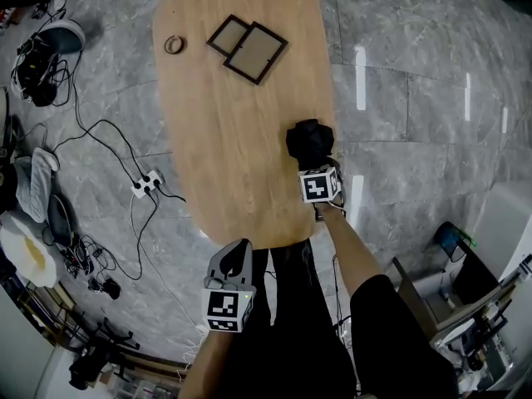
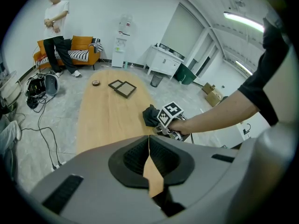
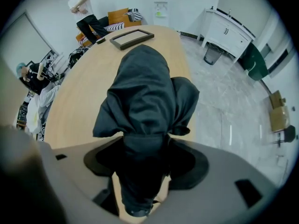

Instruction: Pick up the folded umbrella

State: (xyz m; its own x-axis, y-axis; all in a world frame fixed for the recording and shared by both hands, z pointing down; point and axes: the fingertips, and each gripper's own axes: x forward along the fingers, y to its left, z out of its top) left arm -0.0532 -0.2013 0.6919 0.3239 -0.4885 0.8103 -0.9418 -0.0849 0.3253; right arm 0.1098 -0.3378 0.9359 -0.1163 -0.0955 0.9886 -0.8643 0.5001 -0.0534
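Jaws of right gripper (image 1: 314, 163) clenched on folded umbrella (image 3: 145, 92), dark fabric bunched between and above them, at right edge of surface (image 1: 233, 123); lifted or resting, impossible to tell. Left gripper (image 2: 149, 157) closed tight on nothing, held off near end of surface. Umbrella's lower end lost in shadow between jaws. Two picture frames (image 1: 248, 48) at far end.

Two picture frames (image 1: 248, 48); small ring (image 1: 174, 45); power strip (image 1: 147, 183)
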